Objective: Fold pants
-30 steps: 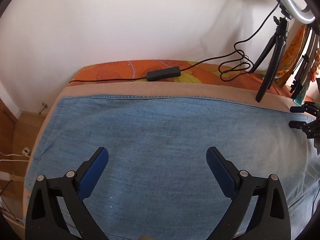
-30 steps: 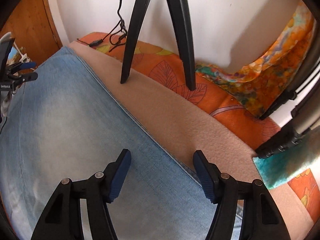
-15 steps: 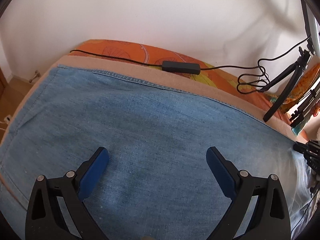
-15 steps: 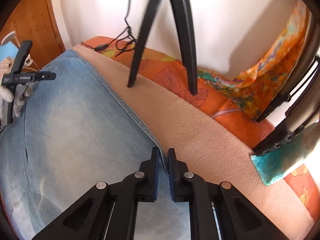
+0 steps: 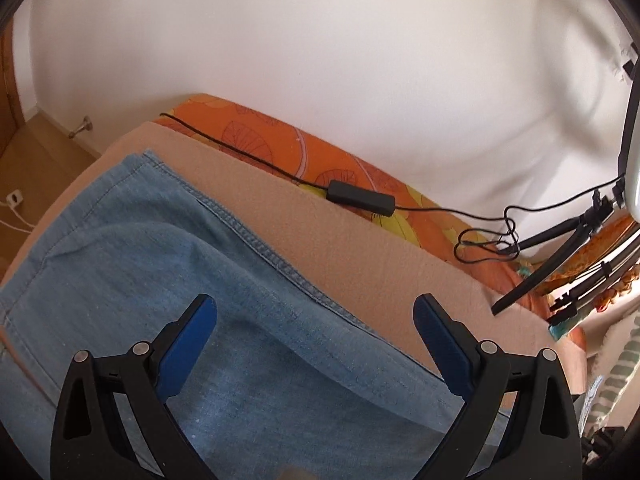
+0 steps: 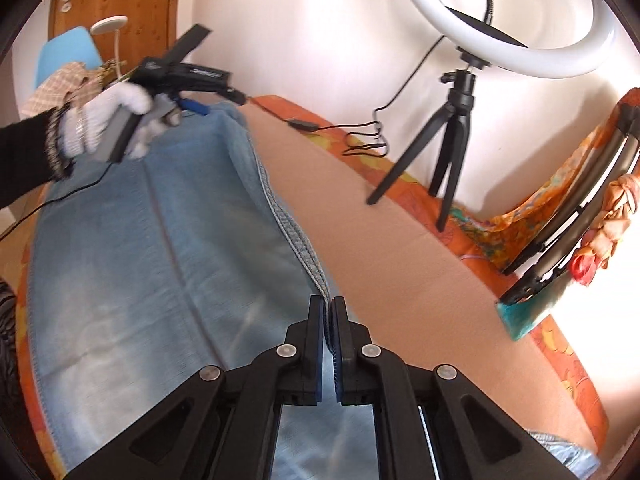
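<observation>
Light blue denim pants (image 5: 168,280) lie spread on a beige blanket (image 5: 360,240). In the left wrist view my left gripper (image 5: 316,312) is open, its blue pads above the denim near the far seam. In the right wrist view my right gripper (image 6: 328,308) is shut on the pants' far seam edge (image 6: 296,240), lifting it off the blanket. The pants (image 6: 140,260) stretch away to the left, where the gloved hand holds the left gripper (image 6: 188,84) over their far end.
A ring light on a black tripod (image 6: 456,120) stands on the orange sheet (image 5: 256,136) by the white wall. A black cable with an inline box (image 5: 360,196) runs along the bed's far edge. Dark stands (image 6: 568,216) lean at the right.
My right gripper has lifted the pants' seam edge it closed on half a second ago. My left gripper has swung toward the far seam and stays open.
</observation>
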Demonstrator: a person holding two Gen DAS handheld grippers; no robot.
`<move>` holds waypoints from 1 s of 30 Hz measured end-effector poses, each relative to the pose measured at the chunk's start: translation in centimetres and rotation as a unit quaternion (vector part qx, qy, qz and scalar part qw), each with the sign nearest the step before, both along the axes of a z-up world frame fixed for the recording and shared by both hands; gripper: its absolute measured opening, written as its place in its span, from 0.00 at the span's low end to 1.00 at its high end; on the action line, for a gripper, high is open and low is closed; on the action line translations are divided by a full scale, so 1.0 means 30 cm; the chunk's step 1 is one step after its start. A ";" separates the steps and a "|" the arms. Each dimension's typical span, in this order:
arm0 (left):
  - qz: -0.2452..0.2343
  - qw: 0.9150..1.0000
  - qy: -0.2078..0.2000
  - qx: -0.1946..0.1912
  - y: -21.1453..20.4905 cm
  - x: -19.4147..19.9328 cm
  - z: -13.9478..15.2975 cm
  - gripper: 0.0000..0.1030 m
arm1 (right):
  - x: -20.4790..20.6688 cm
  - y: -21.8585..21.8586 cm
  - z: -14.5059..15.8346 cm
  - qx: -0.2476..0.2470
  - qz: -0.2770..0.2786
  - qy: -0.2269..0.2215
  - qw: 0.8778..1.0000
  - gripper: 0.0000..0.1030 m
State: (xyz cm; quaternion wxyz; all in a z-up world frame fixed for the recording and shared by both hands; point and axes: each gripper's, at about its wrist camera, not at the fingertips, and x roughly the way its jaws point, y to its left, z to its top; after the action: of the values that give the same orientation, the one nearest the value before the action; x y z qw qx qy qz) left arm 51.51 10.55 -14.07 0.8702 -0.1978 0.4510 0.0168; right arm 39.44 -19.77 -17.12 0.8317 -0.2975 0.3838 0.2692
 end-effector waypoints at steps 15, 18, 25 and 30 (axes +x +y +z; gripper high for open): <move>0.062 0.996 -0.009 -0.062 0.074 -0.096 -0.071 0.13 | -0.130 0.033 0.019 -0.025 0.002 -0.037 0.999 0.01; 0.058 0.994 -0.034 -0.083 0.104 -0.130 -0.049 0.08 | -0.143 0.043 0.043 -0.027 -0.002 -0.047 0.999 0.01; 0.048 0.993 -0.086 -0.065 0.094 -0.233 0.059 0.06 | -0.239 0.076 0.124 -0.039 0.008 -0.062 0.997 0.01; 0.044 0.991 -0.108 -0.057 0.107 -0.372 0.110 0.06 | -0.358 0.099 0.162 -0.045 0.021 -0.051 0.997 0.01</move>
State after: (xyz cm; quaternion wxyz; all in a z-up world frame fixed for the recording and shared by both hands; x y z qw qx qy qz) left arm 40.35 13.76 -10.76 0.8997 -0.2673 0.3450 0.0083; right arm 28.70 -16.81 -12.27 0.8300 -0.3560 0.3465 0.2534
